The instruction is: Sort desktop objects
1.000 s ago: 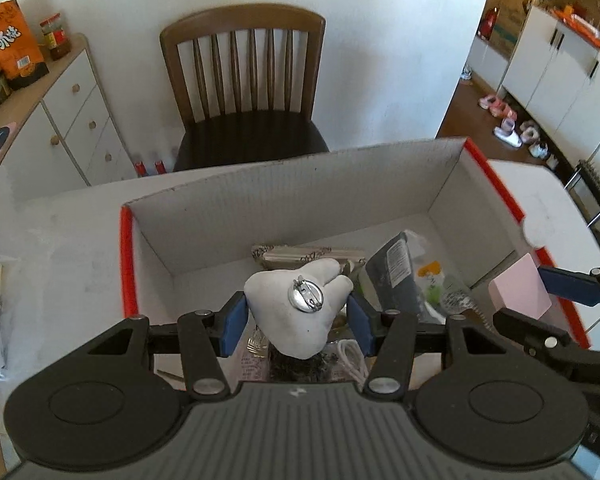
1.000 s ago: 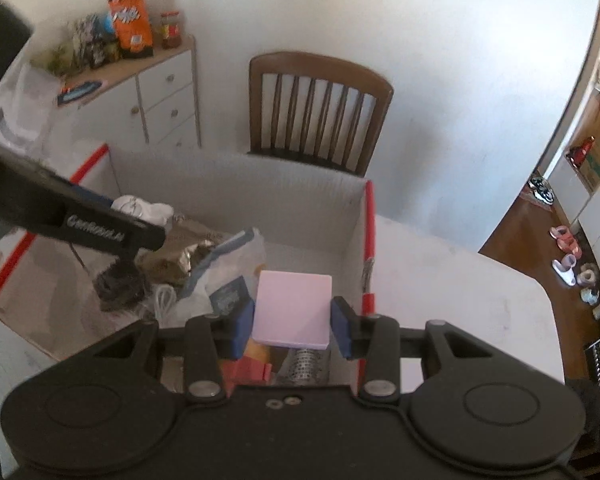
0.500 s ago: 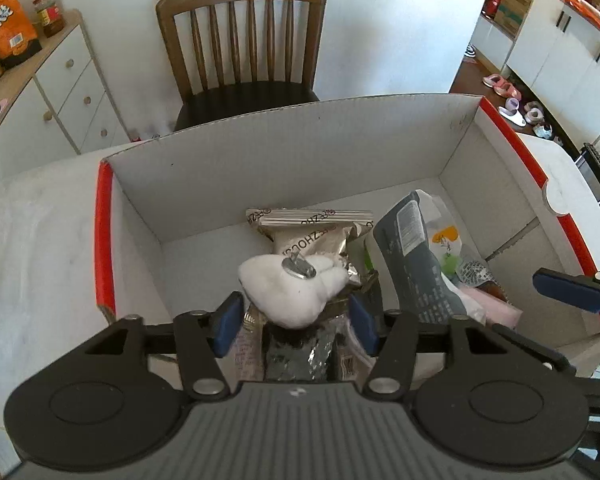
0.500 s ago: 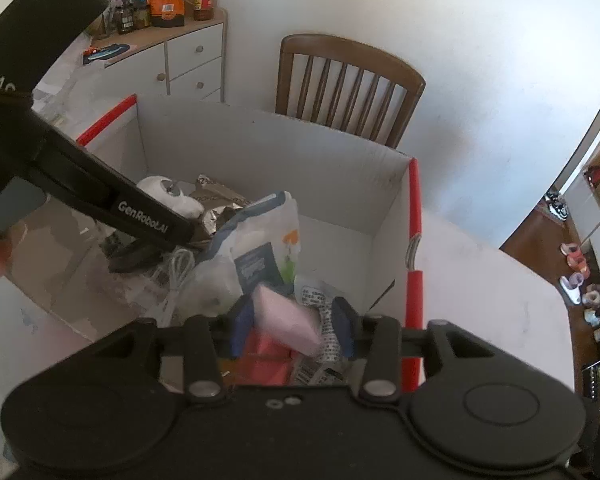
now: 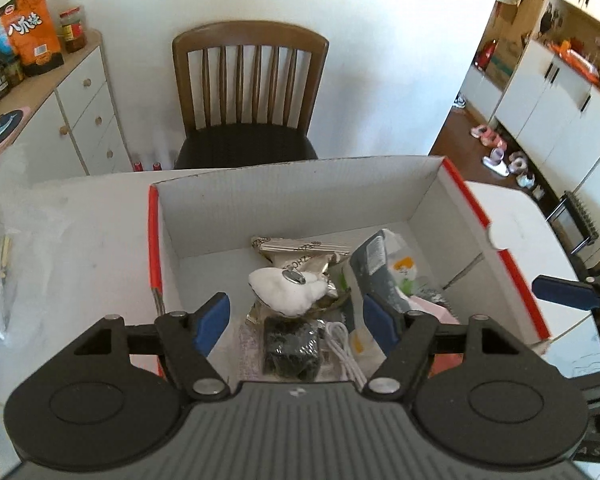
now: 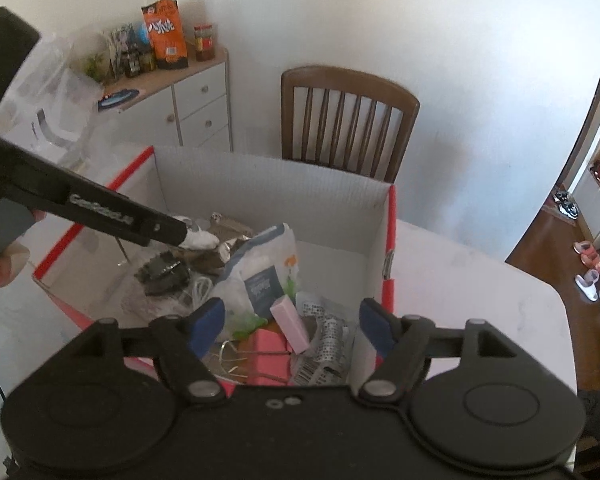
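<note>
Desktop clutter fills the red-edged white cardboard box (image 5: 300, 196) on the white table (image 5: 72, 240). White fluffy brooch w/ metal pin back (image 5: 288, 292) lies atop a gold foil snack packet (image 5: 300, 254) inside; pink rectangular eraser block (image 6: 290, 322) leans among wrappers at the box's right end. Left gripper (image 5: 296, 320) hangs over the brooch, jaws wide apart, nothing held. Right gripper (image 6: 292, 322) hovers above the pink block, jaws likewise spread, empty. Drop-off step looks done for both items. Next move prob. calls for lifting both tools clear of the box & seeking whatever's left on the table.
</note>
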Action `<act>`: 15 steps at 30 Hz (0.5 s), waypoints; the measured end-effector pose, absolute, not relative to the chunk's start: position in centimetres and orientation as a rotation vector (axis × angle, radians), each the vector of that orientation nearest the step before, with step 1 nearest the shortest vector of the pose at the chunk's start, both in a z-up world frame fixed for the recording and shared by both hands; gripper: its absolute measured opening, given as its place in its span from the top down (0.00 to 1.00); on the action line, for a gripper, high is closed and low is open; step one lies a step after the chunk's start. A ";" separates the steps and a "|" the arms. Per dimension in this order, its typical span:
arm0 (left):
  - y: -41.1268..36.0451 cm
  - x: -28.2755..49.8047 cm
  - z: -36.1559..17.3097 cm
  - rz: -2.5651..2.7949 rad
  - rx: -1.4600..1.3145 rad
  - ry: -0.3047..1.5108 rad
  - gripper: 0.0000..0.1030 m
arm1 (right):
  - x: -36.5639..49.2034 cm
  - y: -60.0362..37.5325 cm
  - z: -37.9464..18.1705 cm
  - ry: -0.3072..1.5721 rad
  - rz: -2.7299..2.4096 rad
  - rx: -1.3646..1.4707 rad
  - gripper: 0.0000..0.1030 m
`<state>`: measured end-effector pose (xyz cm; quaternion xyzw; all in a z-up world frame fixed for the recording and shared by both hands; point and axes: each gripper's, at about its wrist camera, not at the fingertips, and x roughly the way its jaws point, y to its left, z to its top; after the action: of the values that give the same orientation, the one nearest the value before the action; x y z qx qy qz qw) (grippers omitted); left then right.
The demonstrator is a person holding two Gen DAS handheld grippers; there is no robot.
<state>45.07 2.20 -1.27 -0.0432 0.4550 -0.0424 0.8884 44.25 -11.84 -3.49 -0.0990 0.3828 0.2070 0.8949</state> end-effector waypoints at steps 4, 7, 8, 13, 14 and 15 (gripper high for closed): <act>1.8 43.5 -0.3 -0.090 -0.079 0.927 0.29 | 43.7 -12.2 -2.8 0.783 0.442 -0.188 0.25; 1.6 42.4 0.2 -0.081 -0.087 0.915 0.24 | 43.1 -12.4 -2.4 0.776 0.456 -0.174 0.23; 1.5 42.1 0.3 -0.082 -0.087 0.911 0.22 | 42.9 -12.4 -2.3 0.773 0.460 -0.170 0.21; 0.8 40.3 0.5 -0.078 -0.066 0.898 0.21 | 42.3 -12.8 -1.9 0.762 0.484 -0.151 0.18; 0.7 39.9 0.5 -0.074 -0.063 0.893 0.21 | 42.1 -12.9 -1.8 0.760 0.485 -0.148 0.18; 0.6 39.6 0.5 -0.072 -0.060 0.888 0.21 | 42.0 -13.0 -1.8 0.757 0.487 -0.144 0.17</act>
<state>39.63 0.60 0.54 -0.0289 0.4295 -0.0347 0.9019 41.98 -13.03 -1.79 -0.0696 0.3656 0.2354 0.8978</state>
